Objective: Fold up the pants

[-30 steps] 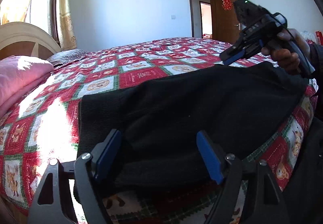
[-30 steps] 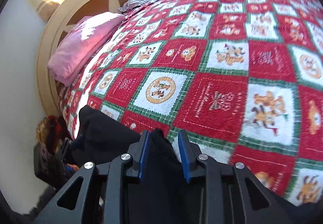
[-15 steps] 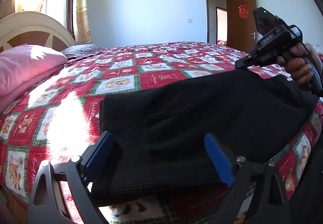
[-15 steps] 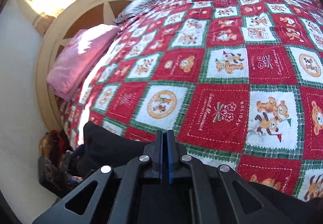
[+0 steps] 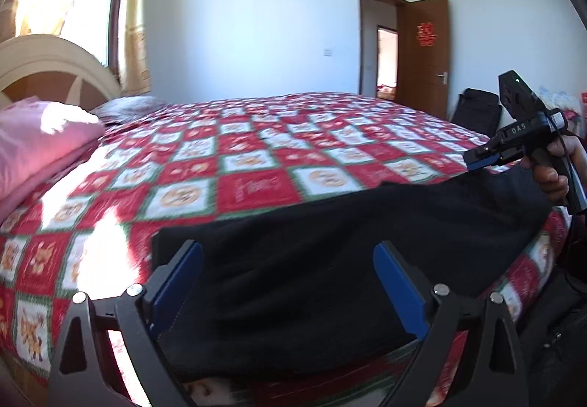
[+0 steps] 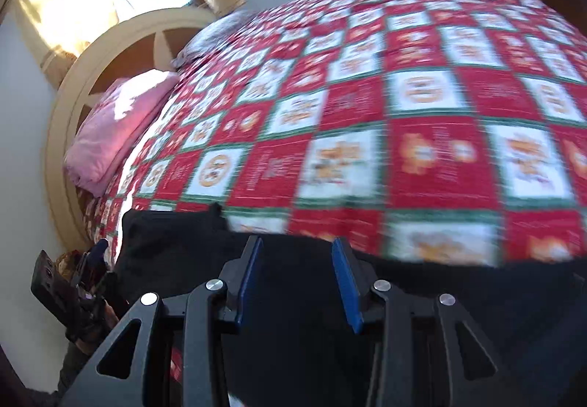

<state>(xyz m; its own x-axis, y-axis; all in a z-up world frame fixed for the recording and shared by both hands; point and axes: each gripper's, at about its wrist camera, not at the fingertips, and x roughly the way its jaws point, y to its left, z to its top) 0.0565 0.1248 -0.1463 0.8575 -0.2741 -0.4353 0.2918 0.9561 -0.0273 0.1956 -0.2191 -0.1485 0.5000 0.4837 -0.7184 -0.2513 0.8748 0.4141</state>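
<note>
Pants (image 5: 330, 249), a black, soft knit pair, lie flat along the near edge of the bed in the left wrist view, already a long band. They look light, limp and a little clingy, so they should drape and sag when lifted; the corners of the short end nearest the left gripper (image 5: 288, 282) seem the best hold. That gripper's blue fingers (image 5: 176, 282) are spread wide over the cloth, pinching nothing. The right gripper (image 5: 480, 159) hovers at the far end of the pants. Under them is a red, white and green patchwork quilt (image 5: 256, 165), soft and sunlit, with a pink pillow (image 5: 40, 139) and a brown door (image 5: 425, 55).

From the right wrist view, the right gripper's fingers (image 6: 345, 282) stand apart above the pants (image 6: 176, 245), empty. The cream headboard (image 6: 73, 113) curves at left.
</note>
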